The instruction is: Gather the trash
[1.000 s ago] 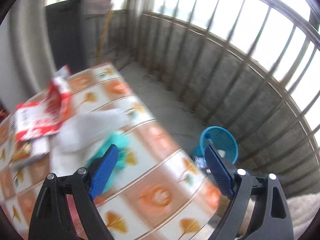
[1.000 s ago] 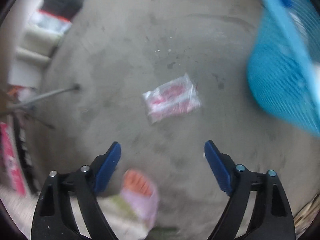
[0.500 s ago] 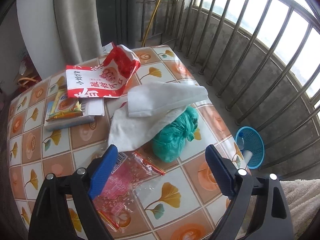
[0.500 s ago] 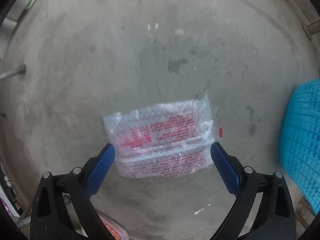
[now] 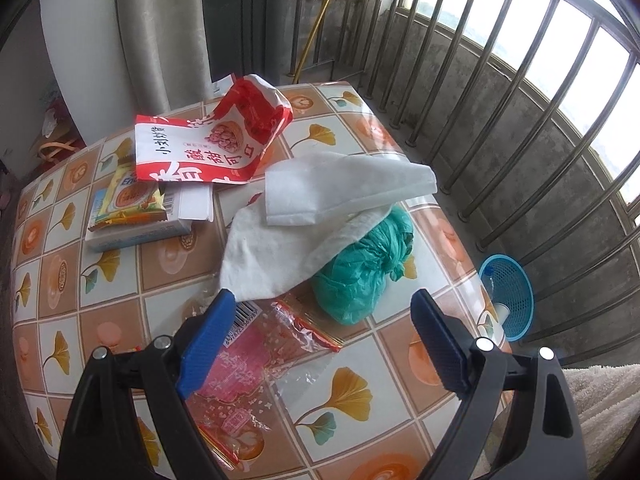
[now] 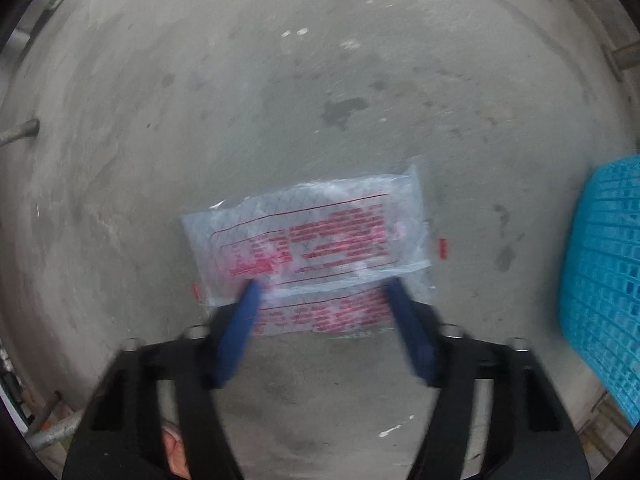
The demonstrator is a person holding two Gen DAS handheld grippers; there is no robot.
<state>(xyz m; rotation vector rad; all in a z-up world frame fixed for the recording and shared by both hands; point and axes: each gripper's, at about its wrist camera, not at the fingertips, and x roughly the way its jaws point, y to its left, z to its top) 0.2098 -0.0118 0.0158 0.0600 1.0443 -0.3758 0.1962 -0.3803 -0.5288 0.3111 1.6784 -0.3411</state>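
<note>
In the right wrist view a clear plastic wrapper with red print [image 6: 308, 236] lies flat on the concrete floor. My right gripper [image 6: 322, 292] is open, low over it, with a fingertip over each end of its near edge. A blue mesh basket [image 6: 600, 280] stands at the right. In the left wrist view my left gripper [image 5: 320, 320] is open and empty above the tiled table [image 5: 380, 400]. Under it lie a pink-and-clear wrapper [image 5: 248, 356], a green plastic bag [image 5: 360, 272], white tissue [image 5: 320, 208], a red snack bag [image 5: 216, 140] and a yellow packet on a box [image 5: 132, 208].
The blue basket also shows in the left wrist view [image 5: 510, 296], on the floor past the table's right edge. A metal railing [image 5: 520, 100] and low wall close the balcony. A grey curtain [image 5: 160, 32] hangs behind the table. A table leg [image 6: 20, 132] shows at the left.
My right gripper has dropped closer to the clear wrapper and its fingers have narrowed around it. My left gripper swung from the table edge to over the trash and now holds steady.
</note>
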